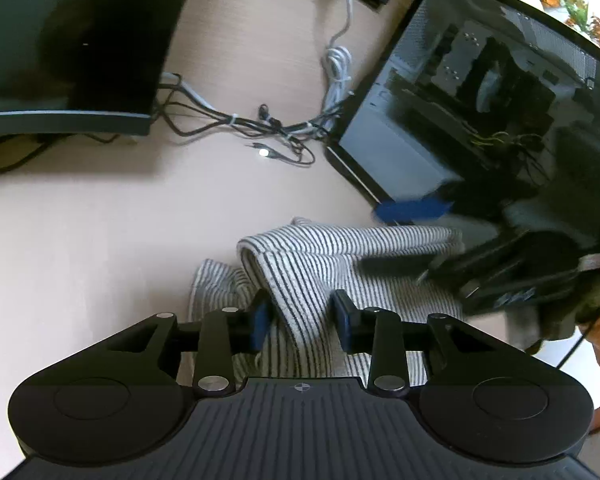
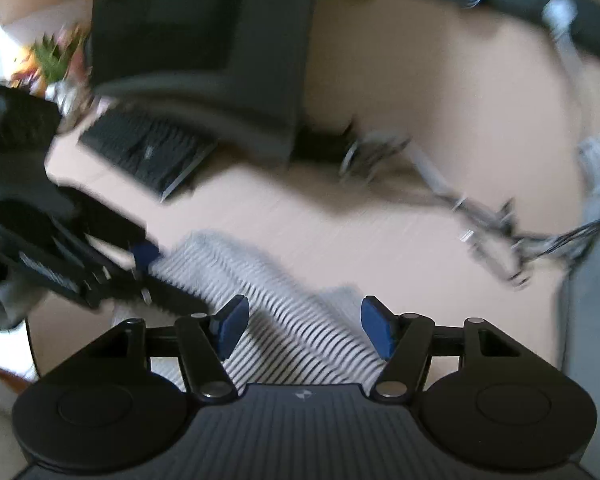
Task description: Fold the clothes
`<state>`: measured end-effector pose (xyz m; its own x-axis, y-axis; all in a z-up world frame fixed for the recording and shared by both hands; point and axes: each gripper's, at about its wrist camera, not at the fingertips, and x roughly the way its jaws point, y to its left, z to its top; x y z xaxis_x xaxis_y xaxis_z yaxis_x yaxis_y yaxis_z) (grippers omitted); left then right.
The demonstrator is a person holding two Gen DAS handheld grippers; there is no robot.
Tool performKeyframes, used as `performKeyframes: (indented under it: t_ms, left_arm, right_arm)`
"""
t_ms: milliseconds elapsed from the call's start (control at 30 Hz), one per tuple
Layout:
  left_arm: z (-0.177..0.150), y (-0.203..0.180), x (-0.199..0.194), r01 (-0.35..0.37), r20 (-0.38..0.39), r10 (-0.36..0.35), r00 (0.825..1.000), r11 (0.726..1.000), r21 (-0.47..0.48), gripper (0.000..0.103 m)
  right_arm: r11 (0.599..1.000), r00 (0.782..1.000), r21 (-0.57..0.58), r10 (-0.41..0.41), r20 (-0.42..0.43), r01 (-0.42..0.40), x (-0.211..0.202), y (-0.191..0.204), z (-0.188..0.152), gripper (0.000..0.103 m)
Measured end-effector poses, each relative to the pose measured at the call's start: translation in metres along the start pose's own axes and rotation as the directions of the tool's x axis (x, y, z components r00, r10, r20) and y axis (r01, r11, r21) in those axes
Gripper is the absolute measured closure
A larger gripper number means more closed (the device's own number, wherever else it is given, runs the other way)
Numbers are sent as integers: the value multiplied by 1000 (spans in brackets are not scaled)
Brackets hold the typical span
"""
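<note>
A white garment with thin black stripes lies folded over on the beige desk. My left gripper is open, its blue-padded fingers standing either side of a raised fold of the cloth without pinching it. My right gripper is open just above the same striped garment; that view is motion-blurred. The right gripper also shows in the left wrist view over the garment's far right edge. The left gripper shows in the right wrist view at the cloth's left side.
A dark monitor stands at the back left. An open PC case stands at the back right. Tangled cables lie between them. A black keyboard and a flower pot sit further off.
</note>
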<state>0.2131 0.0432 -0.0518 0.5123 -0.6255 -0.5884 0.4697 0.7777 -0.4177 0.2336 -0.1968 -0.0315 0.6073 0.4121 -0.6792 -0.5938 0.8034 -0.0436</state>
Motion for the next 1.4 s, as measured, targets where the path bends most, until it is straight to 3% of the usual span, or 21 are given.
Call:
performKeyframes:
  t_ms: [67,133,200,233,267,333,500,567,633,700,767,900,967,1033,1233,1400]
  left_arm:
    - [-1,3,-4,-12,5,13,1000,1000,-8,64]
    - [-1,6,-8,-21,12,22,1000,1000,-19,62]
    - [-2,9,-14,-25,25,25,999,999,-23,60]
    - [1,13,-19,-27,44,29,999,999,-39,57]
    - [3,16,-24,-29,63,33,997,998,-54,51]
    - [7,24,-34,-33,101,42,994,996,-86,47]
    - [19,56,-54,-29,149,55,987,985,-173,43]
    - [20,64,-53,-16,147,48,988,977,-211,40]
    - [20,61,-48,3,138,27,990,976,-218,36]
    - [18,54,-43,17,120,8,993,979,-204,30]
    - [14,43,-37,22,95,-6,995,985,-173,25]
    - [9,31,-31,33,45,-28,999,992,-120,17]
    - [9,27,-26,40,26,-37,999,994,-102,13]
    - [11,22,-20,36,10,-36,999,996,-84,13]
    - [18,7,-6,29,-15,-29,999,999,-27,9]
    - [17,3,-5,36,-18,-36,999,999,-13,8]
  right_arm:
    - [1000,998,-13,23,-65,-24,20,-3,-4,34]
    - [1000,997,3,21,-75,-20,30,-4,-9,34]
    - [1000,997,25,21,-69,-19,30,-2,-9,51]
    - [1000,998,12,17,-64,-17,27,3,-9,74]
    - [1000,998,-14,3,-55,-4,22,11,-9,82]
    - [998,1000,-59,-3,-26,1,7,31,-8,90]
    - [996,996,-51,72,54,-70,-49,59,-7,92]
    - [998,995,-39,52,88,-48,-63,56,-3,93]
    - [999,995,16,-33,89,31,-54,39,-5,92]
    - [988,989,84,-134,70,128,-37,18,-11,92]
    - [969,978,130,-209,-16,210,-7,0,-27,85]
    - [951,971,198,-234,-40,237,11,-13,-44,76]
    - [947,971,216,-235,-38,238,9,-18,-44,49]
    - [943,971,233,-236,-35,238,6,-22,-44,39]
    - [910,993,397,-117,-31,119,-2,-39,-56,39]
    - [914,996,395,-82,-42,92,3,-40,-56,37]
